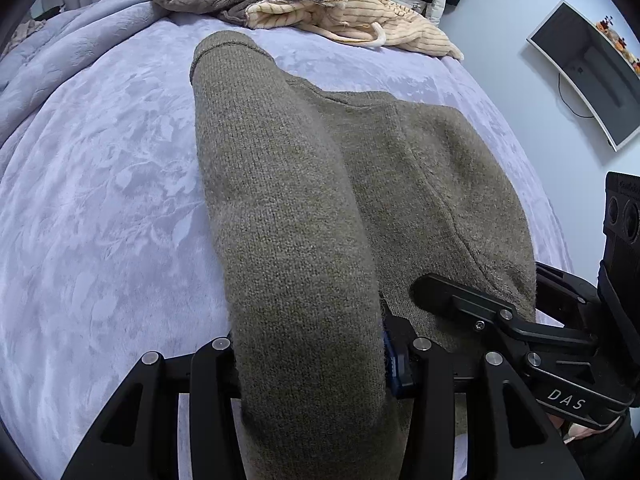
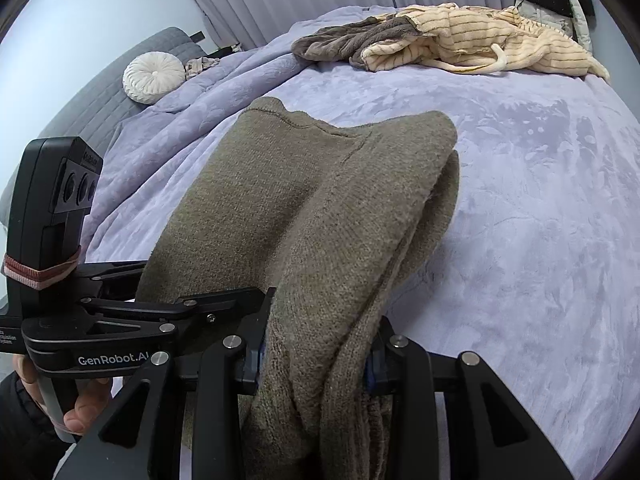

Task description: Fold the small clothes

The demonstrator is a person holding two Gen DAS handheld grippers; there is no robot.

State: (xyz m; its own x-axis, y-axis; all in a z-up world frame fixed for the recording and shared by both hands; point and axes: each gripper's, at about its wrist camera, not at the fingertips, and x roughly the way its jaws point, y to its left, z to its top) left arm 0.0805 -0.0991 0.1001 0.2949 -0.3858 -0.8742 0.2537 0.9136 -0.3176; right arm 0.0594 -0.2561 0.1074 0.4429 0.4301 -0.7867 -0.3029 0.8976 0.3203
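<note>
An olive-brown knit sweater lies lengthwise on the lavender bed blanket, partly folded into layers. My left gripper is shut on its near left edge, the fabric bulging up between the fingers. My right gripper is shut on the near right edge of the sweater, several layers bunched between its fingers. The two grippers sit side by side; the right gripper shows in the left wrist view and the left one in the right wrist view. The fingertips are hidden by fabric.
A pile of cream striped and brown fleece clothes lies at the far edge of the bed, also in the right wrist view. A round white cushion sits at the left by the grey headboard. A monitor hangs on the right wall.
</note>
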